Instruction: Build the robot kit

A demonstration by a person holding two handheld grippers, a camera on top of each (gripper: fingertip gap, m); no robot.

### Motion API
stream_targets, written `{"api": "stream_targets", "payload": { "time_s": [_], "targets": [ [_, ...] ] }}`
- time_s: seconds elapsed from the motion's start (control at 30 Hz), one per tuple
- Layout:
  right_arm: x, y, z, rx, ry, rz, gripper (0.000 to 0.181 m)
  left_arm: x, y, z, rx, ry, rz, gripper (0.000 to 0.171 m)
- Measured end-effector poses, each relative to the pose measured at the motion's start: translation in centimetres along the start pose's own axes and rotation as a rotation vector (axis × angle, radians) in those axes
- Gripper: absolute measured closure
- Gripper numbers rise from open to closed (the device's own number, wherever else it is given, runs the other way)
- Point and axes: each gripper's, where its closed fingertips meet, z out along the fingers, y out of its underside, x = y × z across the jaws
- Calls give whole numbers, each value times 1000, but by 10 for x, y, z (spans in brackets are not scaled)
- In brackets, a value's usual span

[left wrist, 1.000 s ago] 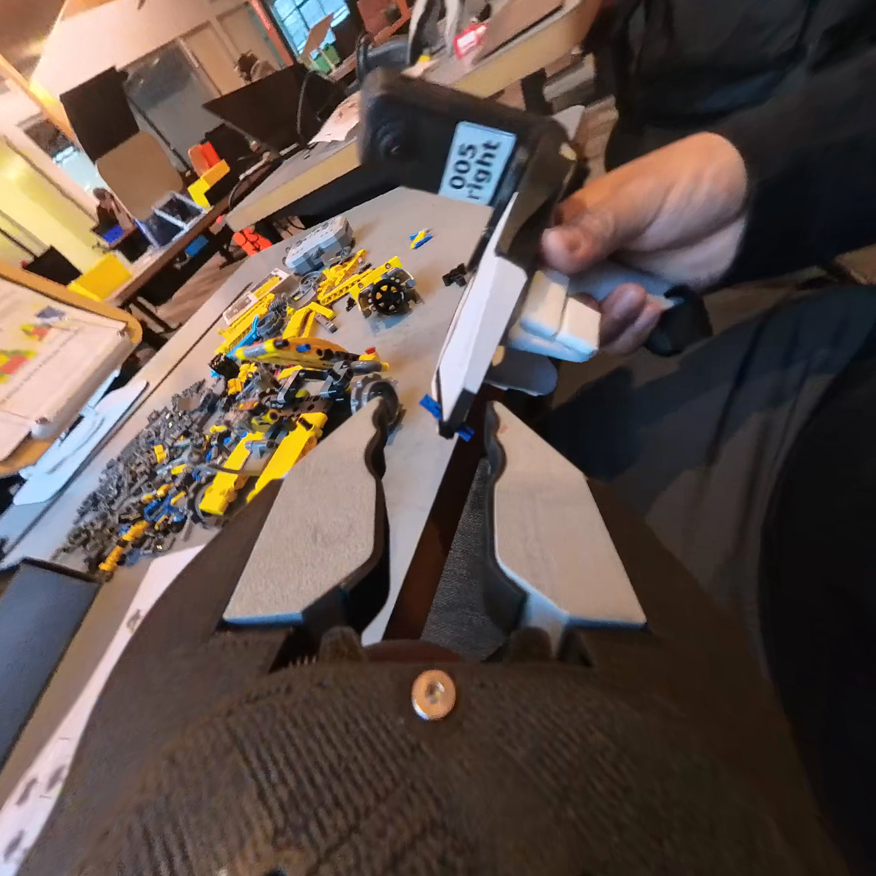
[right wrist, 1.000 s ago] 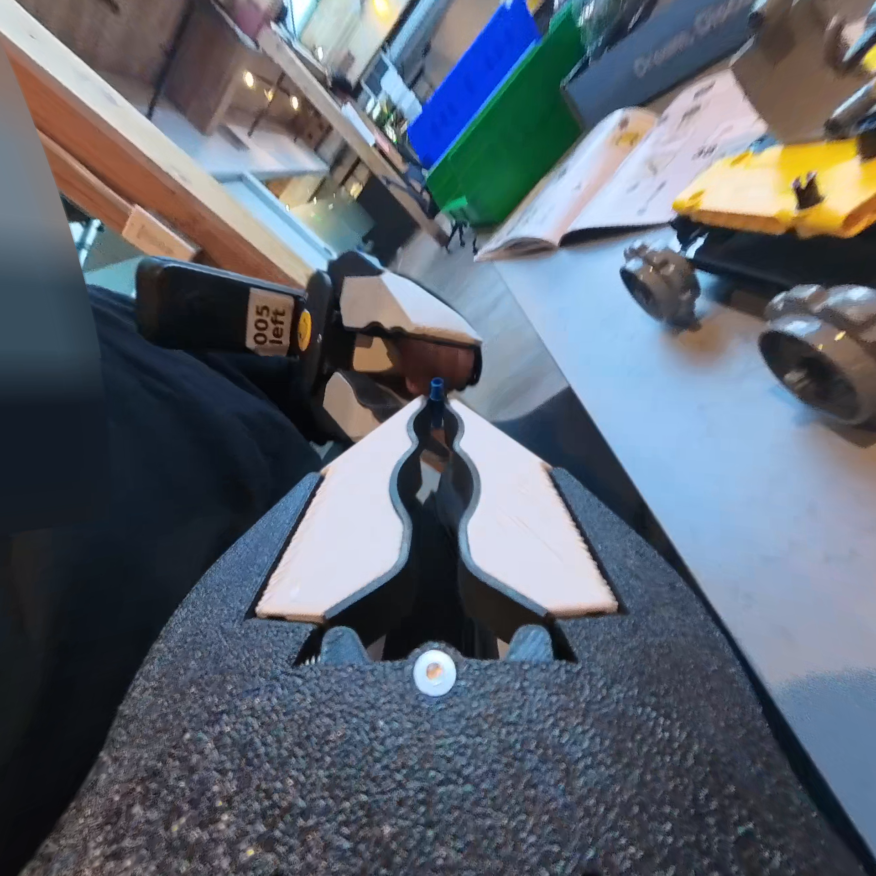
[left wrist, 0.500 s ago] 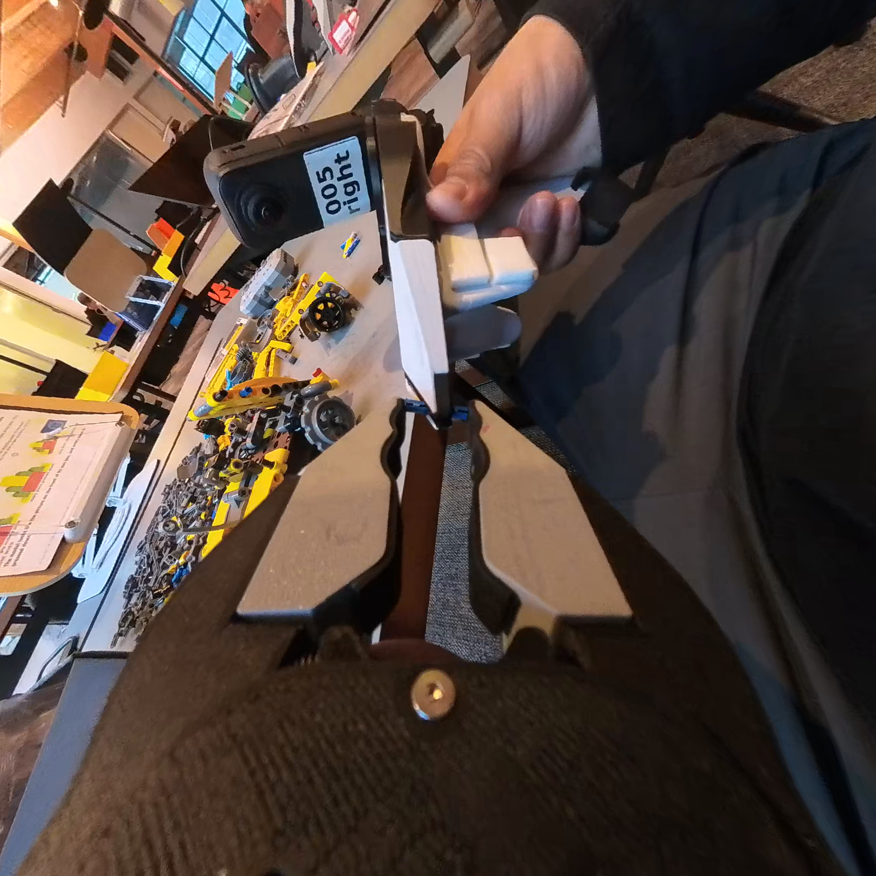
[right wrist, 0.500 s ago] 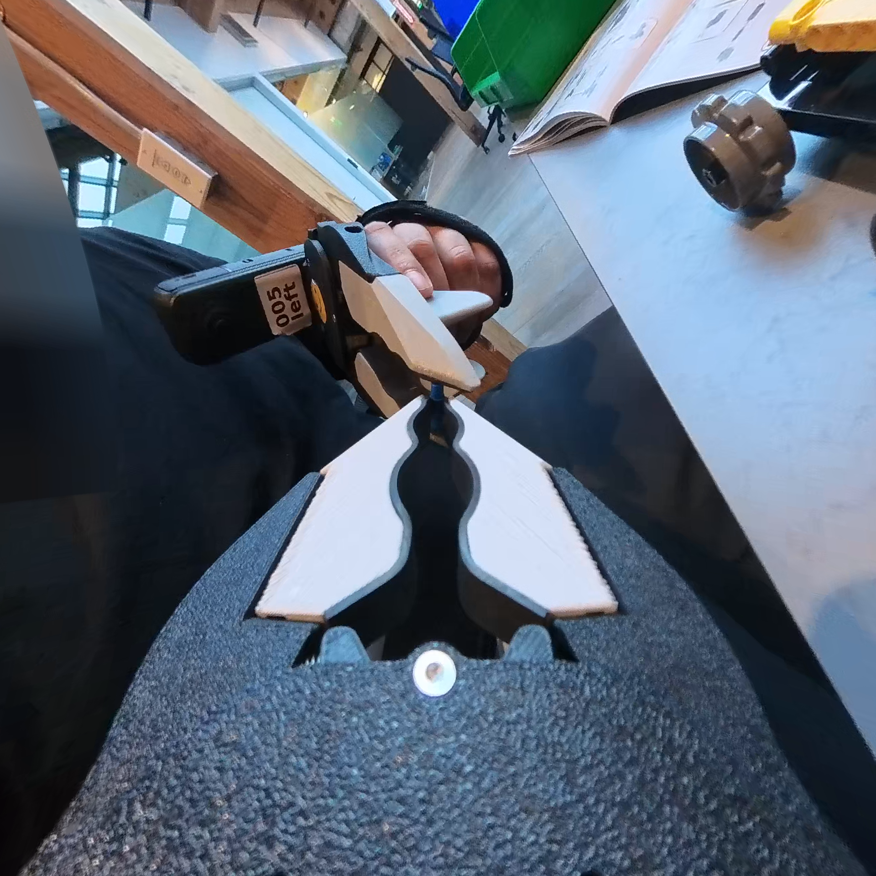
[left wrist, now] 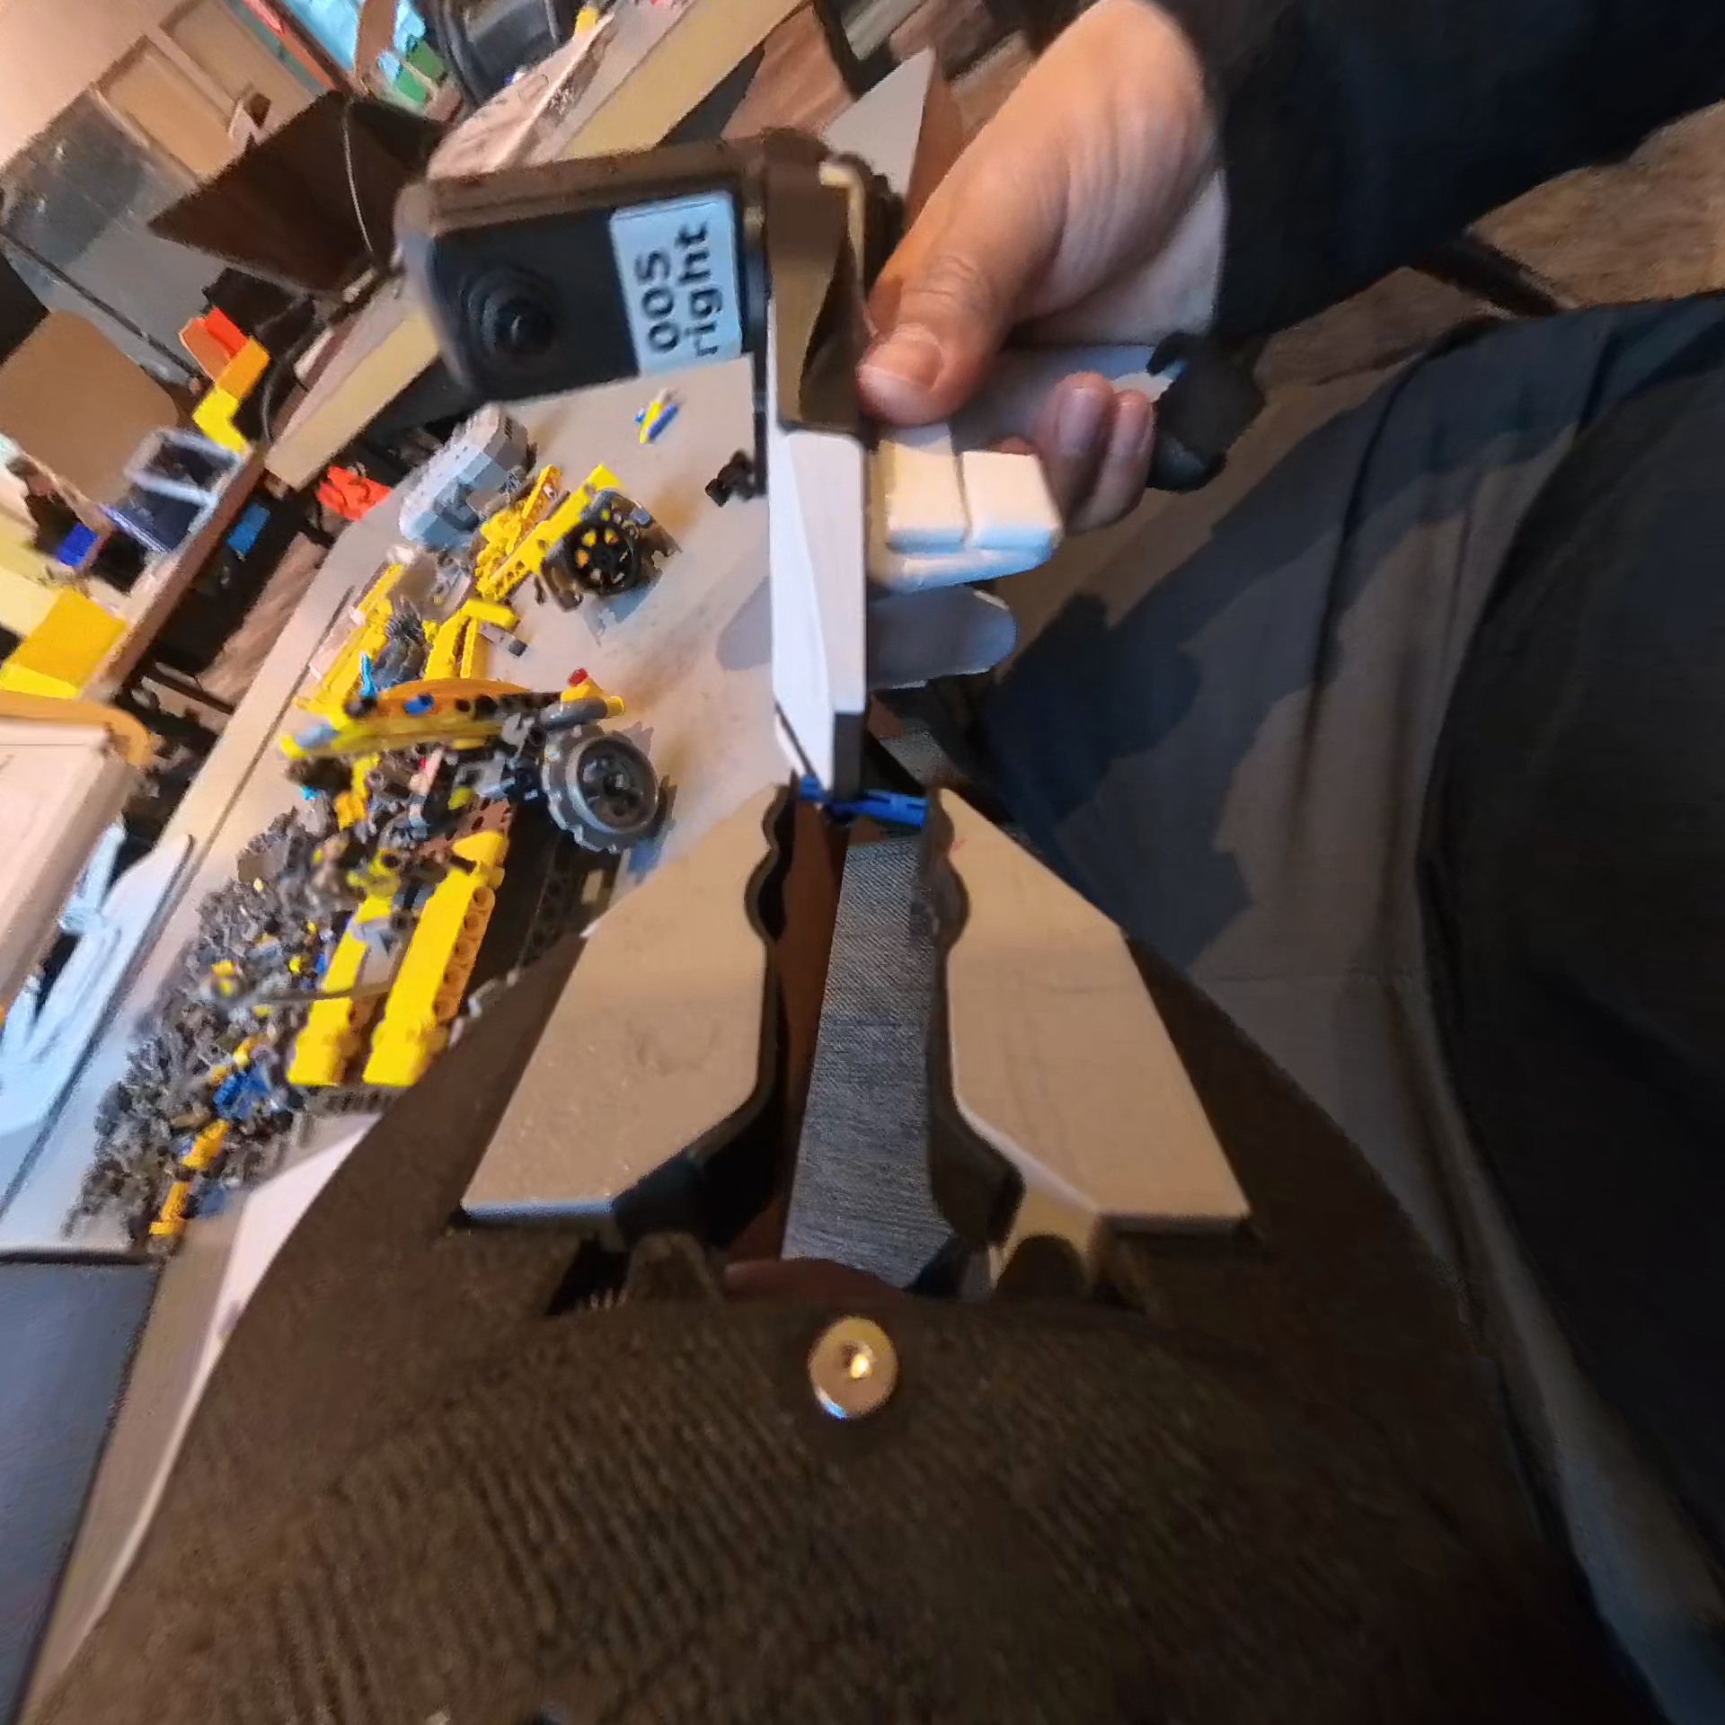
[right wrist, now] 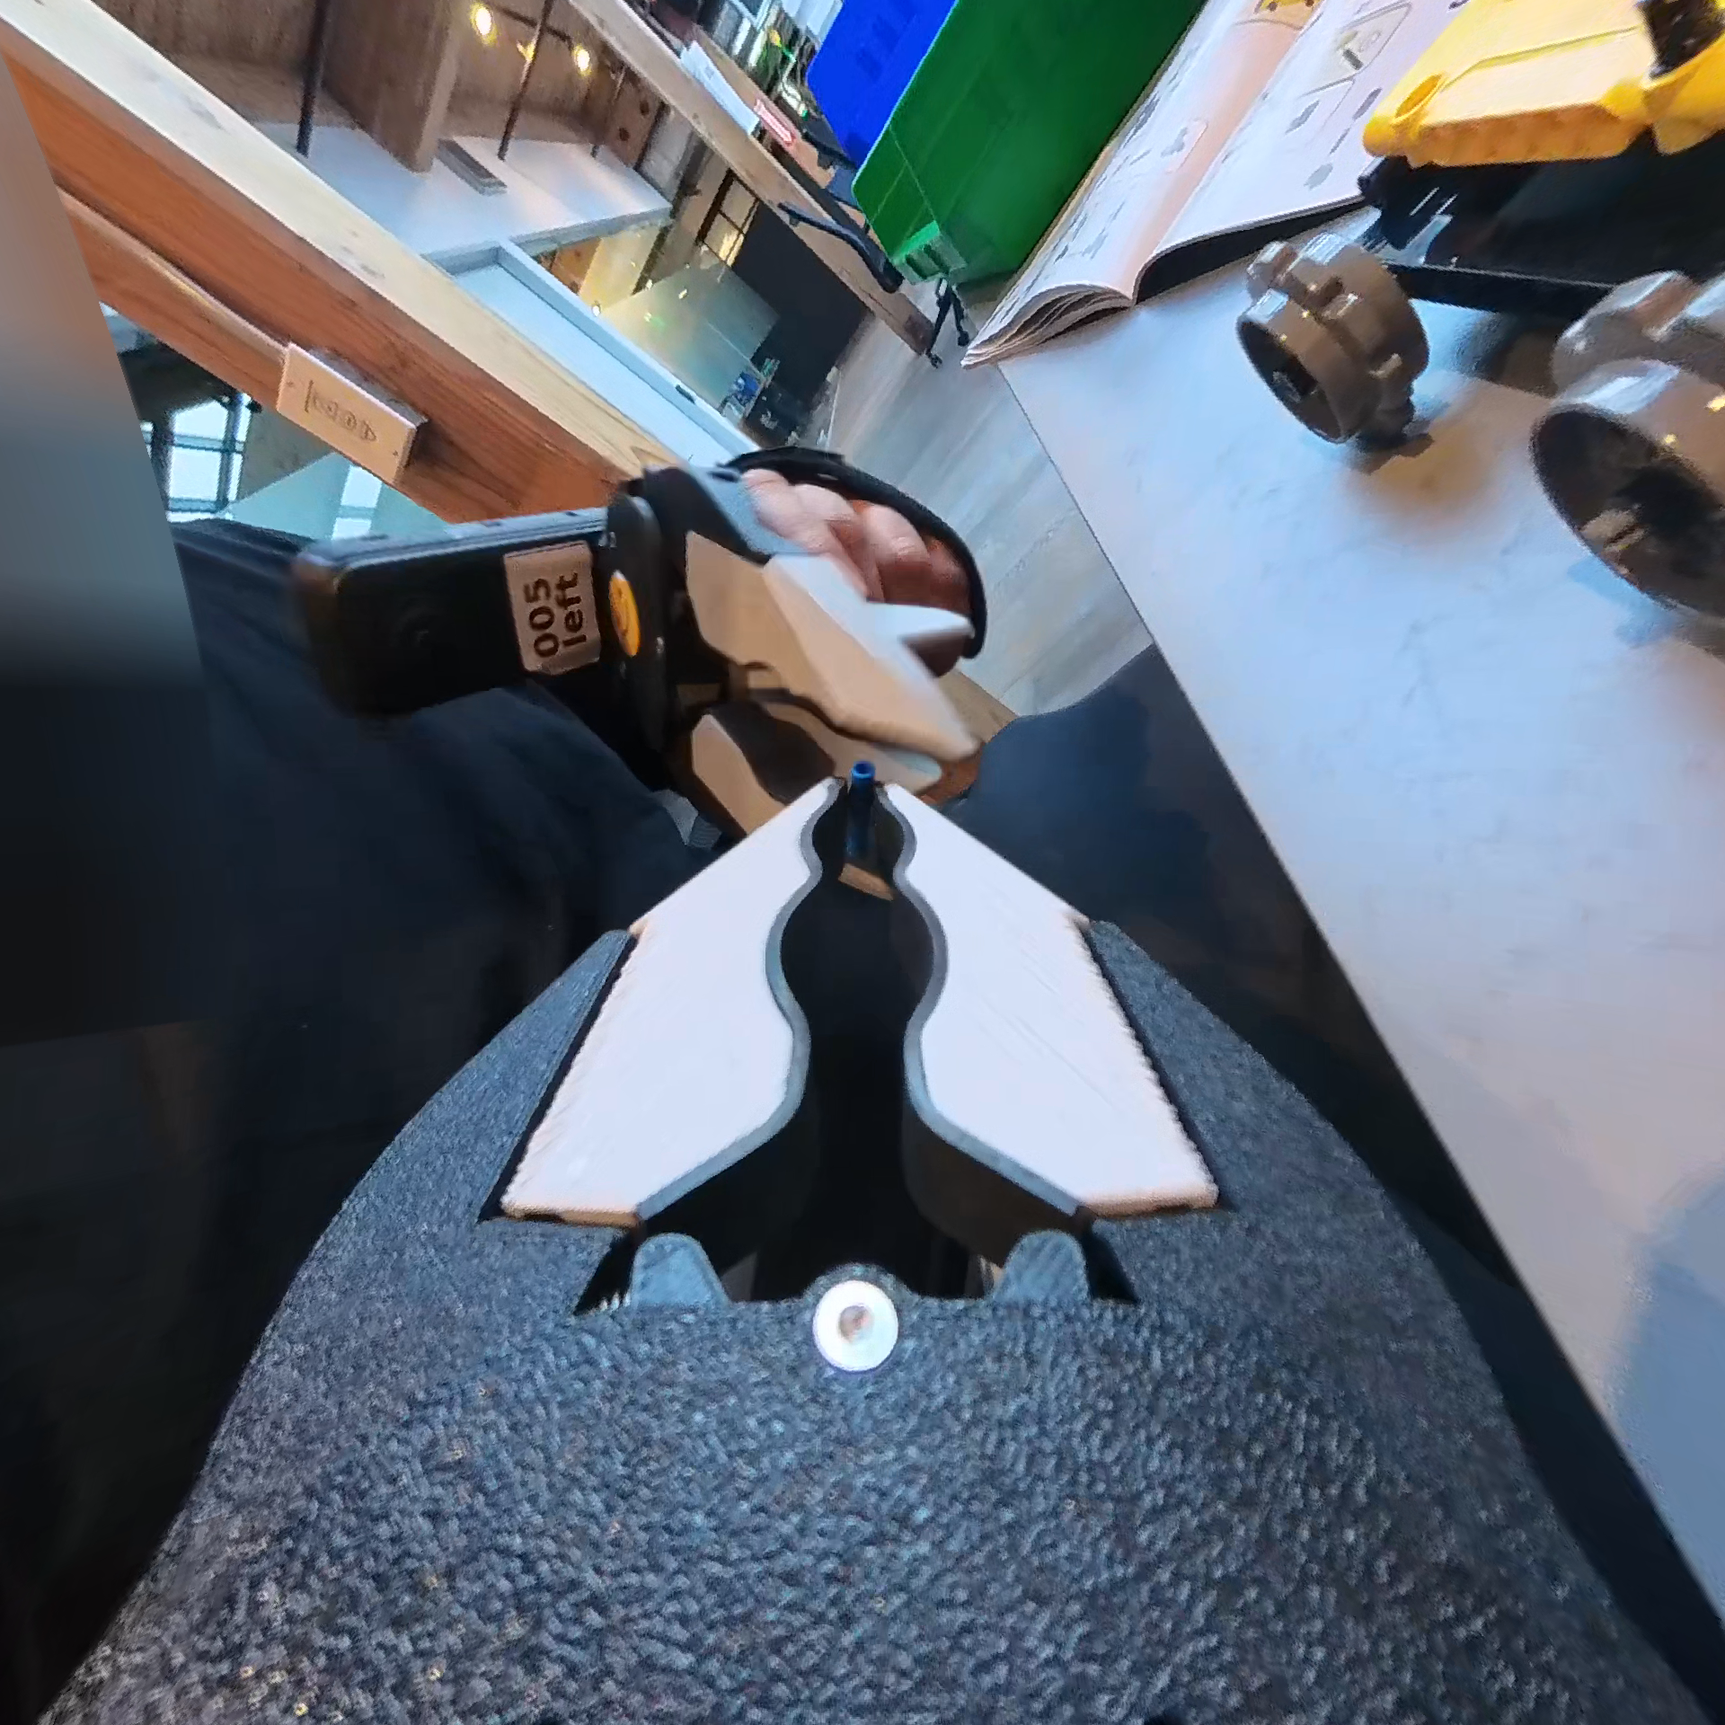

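Note:
A small blue pin [left wrist: 873, 805] is pinched crosswise at the tips of my right gripper [right wrist: 857, 810], which is shut on it; the pin [right wrist: 857, 801] sticks out above the fingertips. In the left wrist view the right gripper [left wrist: 826, 737] comes down from above, held by a hand [left wrist: 1036, 233]. My left gripper [left wrist: 859, 817] is partly open just off the table edge. Its two tips bracket the pin's ends, and I cannot tell if they touch it. In the right wrist view the left gripper [right wrist: 933, 756] meets the pin from the upper left.
A grey table [left wrist: 709, 672] carries a yellow and grey brick model [left wrist: 439, 709], a grey wheel [left wrist: 611, 784], yellow beams [left wrist: 411, 971] and a pile of small parts [left wrist: 187, 1101]. An open booklet [right wrist: 1167, 187], loose wheels [right wrist: 1335, 355] and green and blue bins [right wrist: 989, 121] show on the right. The person's legs [left wrist: 1400, 840] lie below. The grippers are tip to tip, or close to it.
The left gripper's jaws have narrowed from a wide gap, and the two grippers have come together tip to tip. The right gripper stays shut on the blue pin.

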Motion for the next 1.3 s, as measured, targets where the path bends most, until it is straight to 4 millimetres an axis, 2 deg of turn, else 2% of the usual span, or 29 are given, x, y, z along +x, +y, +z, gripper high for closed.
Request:
{"api": "stream_targets", "payload": {
  "time_s": [0.03,0.1,0.2,0.3,0.43,0.57,0.67,0.87,1.2,1.3],
  "targets": [
    [0,-2,-1,12,0,0,176,-4,3,1,-14,-7,-47,138],
    [0,-8,-4,41,10,-14,176,-8,8,3,-25,18,-159,129],
    [-3,-18,-9,90,26,-63,176,-12,8,2,-7,56,-291,129],
    [-5,-25,-12,127,66,-150,176,-9,4,1,17,107,-403,143],
    [-8,-30,-11,142,126,-282,176,-2,-2,2,40,165,-504,148],
    [-9,-35,-7,171,176,-377,176,-13,-3,1,56,101,-564,163],
    [-7,-39,-5,199,211,-420,176,-19,1,-1,40,44,-529,171],
    [-9,-43,-2,234,233,-462,177,-21,5,0,17,18,-505,170],
    [-15,-54,-14,331,218,-447,177,-25,13,5,12,23,-589,143],
    [-12,-56,-16,362,224,-420,177,-27,14,4,18,23,-604,147]
  ]
}}
